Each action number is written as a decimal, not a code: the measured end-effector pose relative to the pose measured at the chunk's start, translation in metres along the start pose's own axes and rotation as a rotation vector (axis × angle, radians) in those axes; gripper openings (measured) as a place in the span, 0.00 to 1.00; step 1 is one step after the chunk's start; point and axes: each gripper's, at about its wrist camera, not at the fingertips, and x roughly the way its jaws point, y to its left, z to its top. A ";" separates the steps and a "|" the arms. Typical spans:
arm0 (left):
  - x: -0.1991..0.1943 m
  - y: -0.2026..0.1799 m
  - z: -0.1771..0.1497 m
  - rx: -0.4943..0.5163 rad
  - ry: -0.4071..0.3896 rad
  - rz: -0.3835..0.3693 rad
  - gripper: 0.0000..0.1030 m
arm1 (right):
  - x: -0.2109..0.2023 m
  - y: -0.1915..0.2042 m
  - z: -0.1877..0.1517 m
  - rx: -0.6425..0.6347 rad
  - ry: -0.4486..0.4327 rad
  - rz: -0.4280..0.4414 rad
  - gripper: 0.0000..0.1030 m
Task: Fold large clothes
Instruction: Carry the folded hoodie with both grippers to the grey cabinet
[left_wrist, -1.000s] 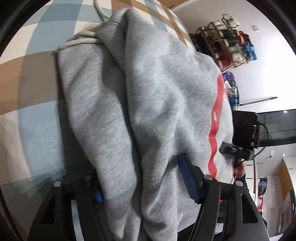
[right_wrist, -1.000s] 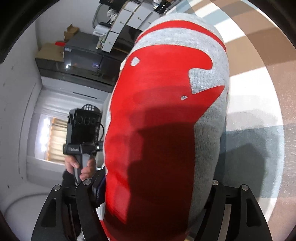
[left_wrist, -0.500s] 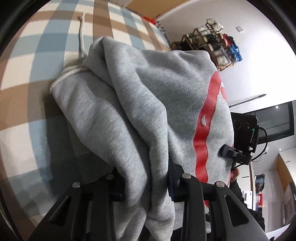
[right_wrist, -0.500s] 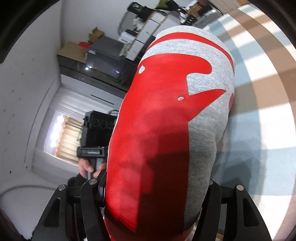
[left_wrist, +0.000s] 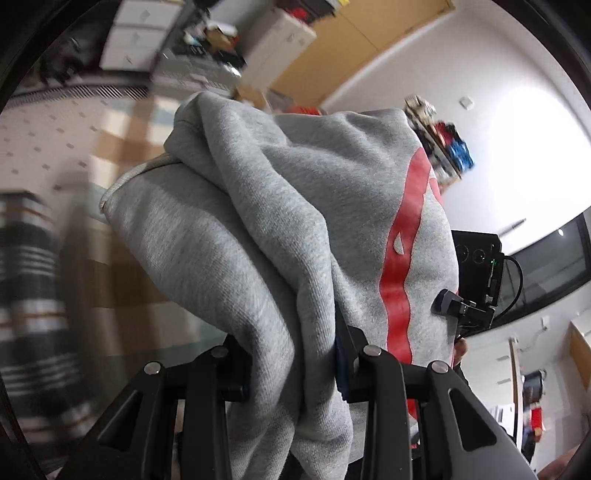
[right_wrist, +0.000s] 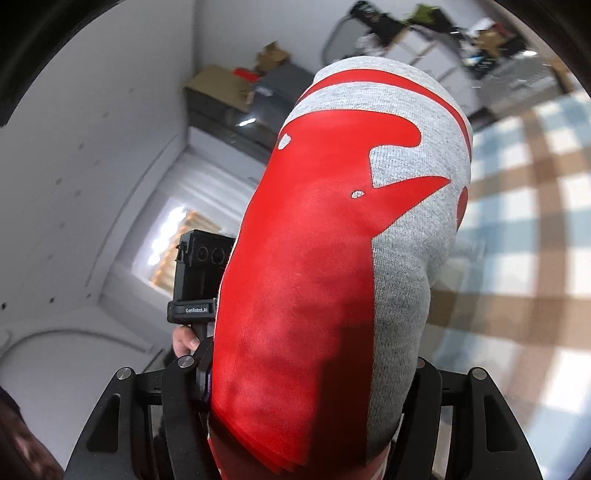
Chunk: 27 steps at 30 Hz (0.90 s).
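**Mia:** Where is the grey hoodie (left_wrist: 258, 236)?

**Ben:** It is up in the air, bunched in a big fat bundle; both tongs hold it; no part of it that shows touches the checked cloth (right_wrist: 524, 206), which lies lower down and to the side.

**Mia:** What does the left gripper (left_wrist: 291, 365) do?

**Ben:** Its two black fingers are squeezed on a thick fold of grey cloth; the fold fills the gap between them and spills down below them; the rest of the hoodie bulges up and away in front of the fingers.

**Mia:** And the right gripper (right_wrist: 310, 387)?

**Ben:** Its fingers stand much wider, one on each side of the bundle, and they press on it; the hoodie fills all the space between them; the part it holds has the big red print (right_wrist: 314, 258) on it; the bundle sticks out forward from the tongs like a fat roll.

**Mia:** Can each tong see the other?

**Ben:** Yes; in the left view the other black tool peeks out past the right edge of the hoodie, with a hand under it; in the right view the other tool shows at the left edge of the bundle, and a hand (right_wrist: 186, 338) grips its handle.

**Mia:** What else is there?

**Ben:** White drawers (left_wrist: 136, 37) and a shelf of things (left_wrist: 441, 144) far behind, all blurry.
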 end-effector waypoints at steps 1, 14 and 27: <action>-0.016 0.002 0.002 -0.005 -0.019 0.017 0.26 | 0.016 0.010 0.008 -0.013 0.005 0.022 0.63; -0.135 0.131 -0.016 -0.228 -0.189 0.336 0.26 | 0.287 0.023 0.020 0.055 0.178 0.192 0.63; -0.090 0.256 -0.100 -0.444 -0.290 0.304 0.39 | 0.340 -0.014 -0.011 -0.051 0.423 -0.193 0.70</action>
